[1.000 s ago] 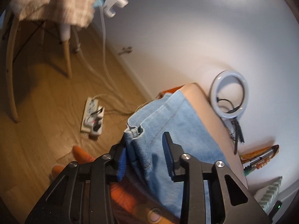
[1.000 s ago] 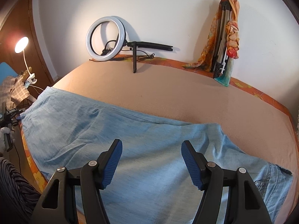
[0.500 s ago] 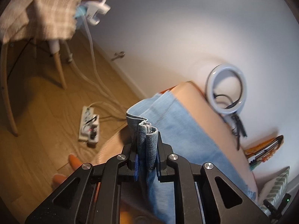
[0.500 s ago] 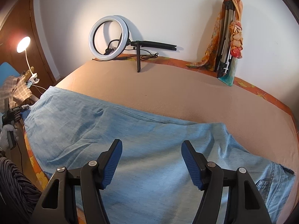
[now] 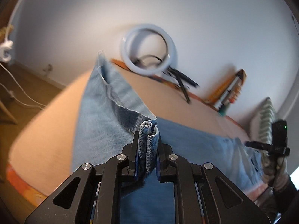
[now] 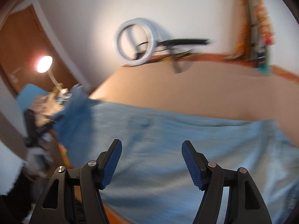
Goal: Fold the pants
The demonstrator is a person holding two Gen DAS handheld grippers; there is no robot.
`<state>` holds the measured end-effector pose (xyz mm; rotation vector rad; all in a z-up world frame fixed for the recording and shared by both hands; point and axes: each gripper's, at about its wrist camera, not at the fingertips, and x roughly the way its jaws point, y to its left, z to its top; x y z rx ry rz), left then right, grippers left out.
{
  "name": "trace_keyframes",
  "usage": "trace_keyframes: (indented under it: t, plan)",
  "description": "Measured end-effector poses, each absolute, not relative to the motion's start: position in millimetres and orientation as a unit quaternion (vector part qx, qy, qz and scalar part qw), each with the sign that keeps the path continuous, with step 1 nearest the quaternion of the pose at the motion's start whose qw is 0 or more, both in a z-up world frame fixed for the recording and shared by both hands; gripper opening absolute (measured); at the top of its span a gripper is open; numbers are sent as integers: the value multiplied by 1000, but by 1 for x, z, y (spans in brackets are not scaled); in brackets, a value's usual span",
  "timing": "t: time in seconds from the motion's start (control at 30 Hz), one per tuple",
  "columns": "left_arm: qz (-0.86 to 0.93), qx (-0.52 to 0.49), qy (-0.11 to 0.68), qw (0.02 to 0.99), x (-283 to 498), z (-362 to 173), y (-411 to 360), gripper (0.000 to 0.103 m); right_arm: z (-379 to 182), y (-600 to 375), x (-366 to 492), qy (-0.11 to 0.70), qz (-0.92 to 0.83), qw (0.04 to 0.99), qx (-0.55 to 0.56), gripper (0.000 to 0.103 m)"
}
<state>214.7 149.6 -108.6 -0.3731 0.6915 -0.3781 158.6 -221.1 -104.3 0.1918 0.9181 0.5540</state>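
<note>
My left gripper (image 5: 147, 149) had just closed and pinched a bunched, stitched denim edge of the pants (image 5: 104, 123), lifted off the bed (image 5: 46, 123). My right gripper (image 6: 151, 160) was spread, empty, above the soft blue cloth ahead.

A bed (image 6: 196, 93) covered in a peach sheet is seen, on which light blue denim pants (image 6: 168, 140) are spread, while a ring light (image 6: 135, 43) is stood at its far edge by the wall.
</note>
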Motion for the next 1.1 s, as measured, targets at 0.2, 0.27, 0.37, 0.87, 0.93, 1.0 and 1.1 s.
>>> trace_keyframes:
  t: [0.2, 0.27, 0.37, 0.87, 0.93, 1.0, 1.1]
  plan:
    - [-206, -182, 354, 894, 217, -118, 134, 11, -128, -133, 197, 467, 353, 800, 136, 73]
    - [-212, -194, 352, 891, 217, -116, 135, 11, -137, -109, 210, 483, 371, 778, 154, 74]
    - [-219, -199, 347, 890, 217, -111, 136, 11, -153, -70, 231, 507, 390, 747, 182, 78]
    - [-264, -140, 371, 879, 210, -101, 112, 11, -206, 32, 313, 538, 388, 680, 311, 60]
    - [-269, -130, 373, 878, 207, -100, 107, 11, -208, 34, 316, 533, 385, 682, 319, 33]
    - [-268, -121, 375, 879, 206, -98, 105, 11, -202, 37, 312, 527, 378, 703, 292, 18]
    - [-271, -117, 378, 878, 208, -95, 102, 11, -185, 34, 305, 506, 373, 737, 247, 8]
